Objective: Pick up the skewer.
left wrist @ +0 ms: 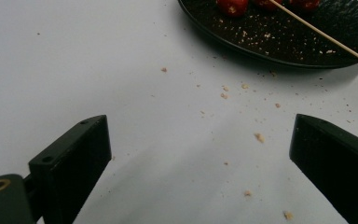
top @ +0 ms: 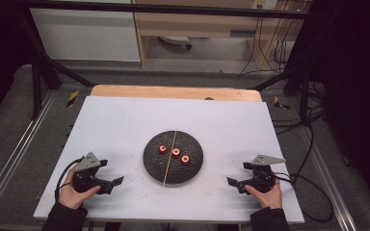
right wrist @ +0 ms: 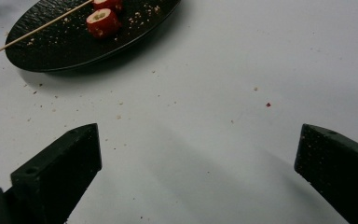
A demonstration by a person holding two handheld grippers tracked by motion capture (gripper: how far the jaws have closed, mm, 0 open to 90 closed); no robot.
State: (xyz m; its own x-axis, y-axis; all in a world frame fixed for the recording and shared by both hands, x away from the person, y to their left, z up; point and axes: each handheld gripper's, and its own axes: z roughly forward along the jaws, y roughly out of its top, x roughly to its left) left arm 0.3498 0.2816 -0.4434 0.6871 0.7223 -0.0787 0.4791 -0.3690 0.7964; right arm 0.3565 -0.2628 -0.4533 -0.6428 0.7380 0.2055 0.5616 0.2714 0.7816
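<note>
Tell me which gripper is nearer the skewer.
Left. The left gripper sits just left of the skewer lying across the plate; the right gripper is farther off, beyond the plate's right rim.

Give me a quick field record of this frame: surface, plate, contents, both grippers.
surface: white board on a wooden table, scattered crumbs
plate: dark round plate, mid-board, between the two grippers
contents: three red pieces in a slanting row, pale centres
skewer: thin wooden skewer lying across the plate, both ends past the rim
left gripper: open, holding nothing, low over the board left of the plate
right gripper: open, holding nothing, low over the board right of the plate
contact: neither gripper touches plate, pieces or skewer
</note>
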